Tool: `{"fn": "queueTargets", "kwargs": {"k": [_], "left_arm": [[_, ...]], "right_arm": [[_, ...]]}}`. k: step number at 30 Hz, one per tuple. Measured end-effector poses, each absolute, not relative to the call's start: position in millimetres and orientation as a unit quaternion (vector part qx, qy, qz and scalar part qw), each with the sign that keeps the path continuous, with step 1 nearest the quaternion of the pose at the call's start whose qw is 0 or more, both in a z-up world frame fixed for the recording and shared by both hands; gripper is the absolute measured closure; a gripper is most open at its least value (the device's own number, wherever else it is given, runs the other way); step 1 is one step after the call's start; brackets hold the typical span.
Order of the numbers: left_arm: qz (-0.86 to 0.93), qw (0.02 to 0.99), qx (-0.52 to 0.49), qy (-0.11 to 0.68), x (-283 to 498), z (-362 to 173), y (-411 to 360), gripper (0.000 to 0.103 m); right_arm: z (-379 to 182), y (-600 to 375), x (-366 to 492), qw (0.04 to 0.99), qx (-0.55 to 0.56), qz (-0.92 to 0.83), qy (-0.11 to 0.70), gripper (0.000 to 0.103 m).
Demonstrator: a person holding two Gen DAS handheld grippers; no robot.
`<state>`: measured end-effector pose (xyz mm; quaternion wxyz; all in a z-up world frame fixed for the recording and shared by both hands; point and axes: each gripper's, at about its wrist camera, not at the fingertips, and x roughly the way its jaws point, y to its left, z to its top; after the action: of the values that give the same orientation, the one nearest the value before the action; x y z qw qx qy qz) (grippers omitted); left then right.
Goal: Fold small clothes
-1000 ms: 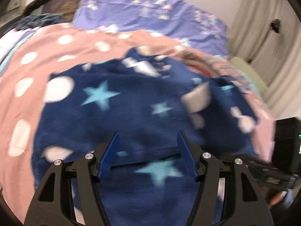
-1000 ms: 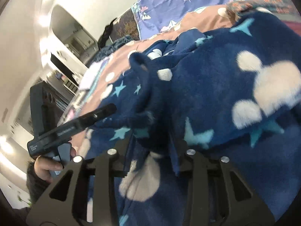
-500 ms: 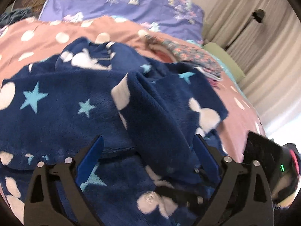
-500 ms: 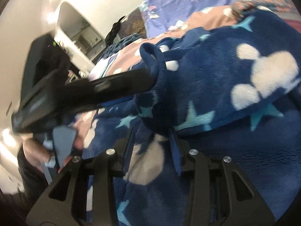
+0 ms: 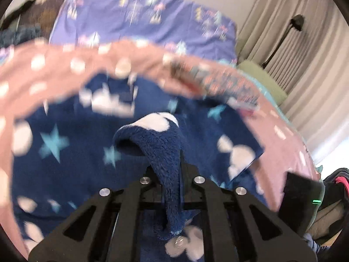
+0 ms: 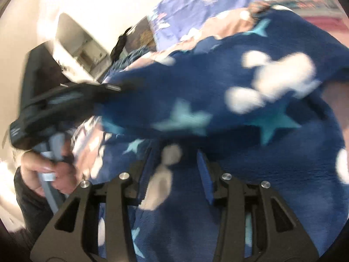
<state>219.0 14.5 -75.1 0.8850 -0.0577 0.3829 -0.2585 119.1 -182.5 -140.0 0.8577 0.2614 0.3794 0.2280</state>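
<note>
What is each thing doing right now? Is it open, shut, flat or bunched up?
Left gripper: shut on a fold of the blue fleece, having just closed.
Right gripper: open, jaws just widening, fleece lying between them unpinched.
Blue fleece garment: partly spread, one edge lifted and bunched.
Pink dotted blanket: spread under the garment.
Curtains: drawn.

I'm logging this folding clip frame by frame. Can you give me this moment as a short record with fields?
garment: navy fleece with stars, lying on a pink dotted blanket
left gripper: just closed, clamped on a fold of the fleece
right gripper: jaws have been opening, fleece between them, not pinched
background: purple pillow, curtains
</note>
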Motion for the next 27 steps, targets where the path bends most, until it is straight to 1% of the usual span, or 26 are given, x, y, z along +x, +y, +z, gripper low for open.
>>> {"fn": "queueTargets", "kwargs": {"k": [2,5,8,9,11,14,16,17,18,19,20,22,24,27], "left_arm": [[-0.272,0.895,-0.048,0.35,215.4,-43.6,15.9,0.095],[-0.274,0.91,-0.025,0.31,211.1,-7.6,19.5,0.095],[-0.26,0.922,-0.004,0.288,208.3,8.2,28.7,0.094],[-0.252,0.925,0.001,0.285,207.8,10.6,31.8,0.094],[-0.221,0.933,0.008,0.284,209.4,10.9,50.5,0.094],[-0.168,0.939,-0.002,0.301,216.3,-1.3,94.7,0.094],[-0.134,0.935,-0.012,0.328,225.0,-21.5,127.4,0.094],[-0.121,0.932,-0.015,0.341,229.0,-31.7,139.1,0.094],[-0.098,0.928,-0.022,0.36,236.2,-50.4,154.5,0.091],[-0.085,0.923,-0.026,0.374,241.9,-63.6,163.1,0.086],[-0.065,0.919,-0.028,0.387,247.0,-79.4,172.0,0.074],[-0.024,0.917,-0.026,0.397,250.9,-101.9,183.9,0.061],[-0.018,0.917,-0.036,0.397,246.5,-112.0,191.8,0.061],[-0.061,0.921,-0.041,0.381,235.1,-111.9,181.1,0.06]], "right_arm": [[-139.4,-188.2,124.3,0.856,0.277,0.218,0.377,0.062],[-128.1,-192.5,127.8,0.873,0.271,0.197,0.353,0.059],[-127.4,-194.5,135.3,0.885,0.263,0.166,0.347,0.059],[-136.0,-196.3,141.0,0.882,0.262,0.135,0.369,0.061],[-149.5,-201.7,149.3,0.868,0.279,0.113,0.394,0.071],[-149.1,-202.3,148.4,0.871,0.279,0.113,0.388,0.071],[-148.3,-196.9,148.4,0.877,0.263,0.11,0.387,0.068],[-147.5,-194.9,148.9,0.878,0.259,0.112,0.387,0.064],[-146.8,-193.3,148.9,0.879,0.256,0.115,0.387,0.061],[-146.2,-191.1,149.9,0.88,0.251,0.116,0.387,0.06],[-145.5,-190.8,142.1,0.881,0.248,0.116,0.386,0.06],[-145.9,-190.2,141.3,0.882,0.245,0.116,0.386,0.059],[-146.4,-194.3,137.9,0.882,0.246,0.116,0.385,0.059],[-145.8,-191.7,136.2,0.885,0.237,0.11,0.386,0.059]]}}
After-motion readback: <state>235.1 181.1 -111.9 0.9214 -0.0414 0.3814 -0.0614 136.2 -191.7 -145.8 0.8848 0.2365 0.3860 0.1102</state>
